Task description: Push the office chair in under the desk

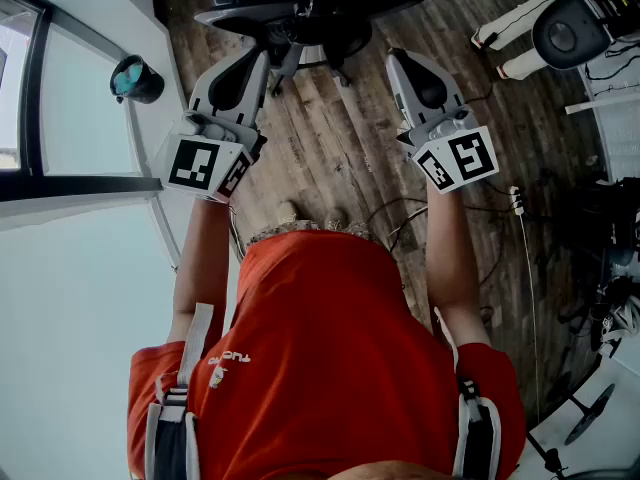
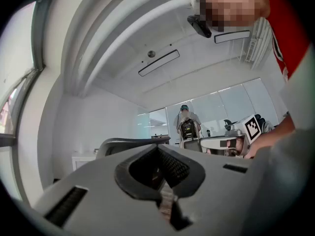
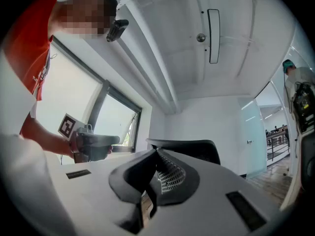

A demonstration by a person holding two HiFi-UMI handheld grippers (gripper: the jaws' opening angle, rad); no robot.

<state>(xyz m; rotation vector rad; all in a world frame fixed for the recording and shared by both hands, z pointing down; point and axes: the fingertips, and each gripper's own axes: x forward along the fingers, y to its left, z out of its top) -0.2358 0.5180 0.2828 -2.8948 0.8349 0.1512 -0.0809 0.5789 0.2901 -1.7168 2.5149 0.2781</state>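
Two grippers are level and pointed forward, side by side, over the wooden floor (image 1: 340,158). The left gripper (image 1: 263,58) has its jaws pressed together with nothing between them. The right gripper (image 1: 396,58) is in the same state, closed and empty. The office chair (image 1: 300,8) stands directly ahead of both tips, near them. I cannot confirm from any view that either tip touches it. In the left gripper view the dark top edge of the chair back (image 2: 133,141) sits just beyond the closed tips (image 2: 158,146), and the right gripper view shows the same edge (image 3: 189,149).

Hazards I judge from this position:

1. Swivel. Each closed jaw pair gives only a narrow contact. If one side presses harder than the other, the seat is likely to rotate instead of rolling straight.
2. Slip. A narrow tip on a curved or mesh back can slide off sideways or upward and lose contact.
3. Misalignment. No view clearly shows the desk, so I cannot check the line of travel. An off-line push could drive the chair into a desk edge or leg.
4. Overshoot. A chair on casters may roll on after a hard push and strike the desk.

Cables (image 1: 400,218) lie on the floor near my feet, a trip risk when I step forward.
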